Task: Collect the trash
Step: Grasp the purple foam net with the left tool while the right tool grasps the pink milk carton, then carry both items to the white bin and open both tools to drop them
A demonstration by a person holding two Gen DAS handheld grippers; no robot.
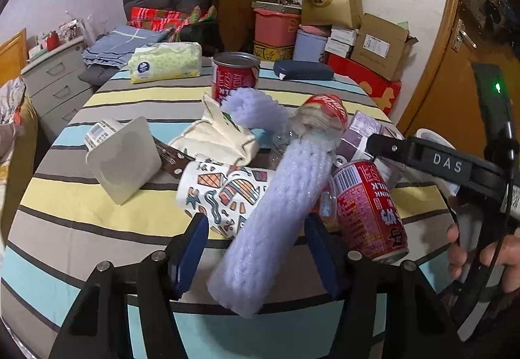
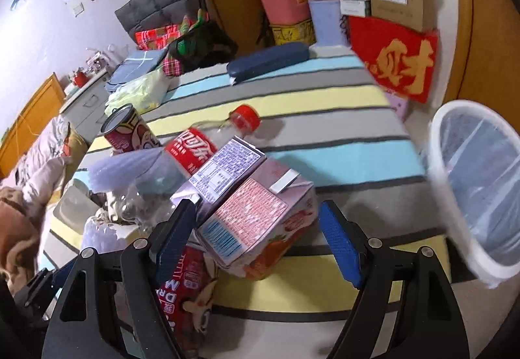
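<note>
While agape, tongs (image 1: 256, 248) astride foam sleeve (image 1: 269, 212).

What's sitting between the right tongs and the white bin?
Only bare striped tablecloth, as the right wrist view shows. The open right tongs straddle a pink strawberry milk carton; the white lined wastebasket stands further right.
</note>
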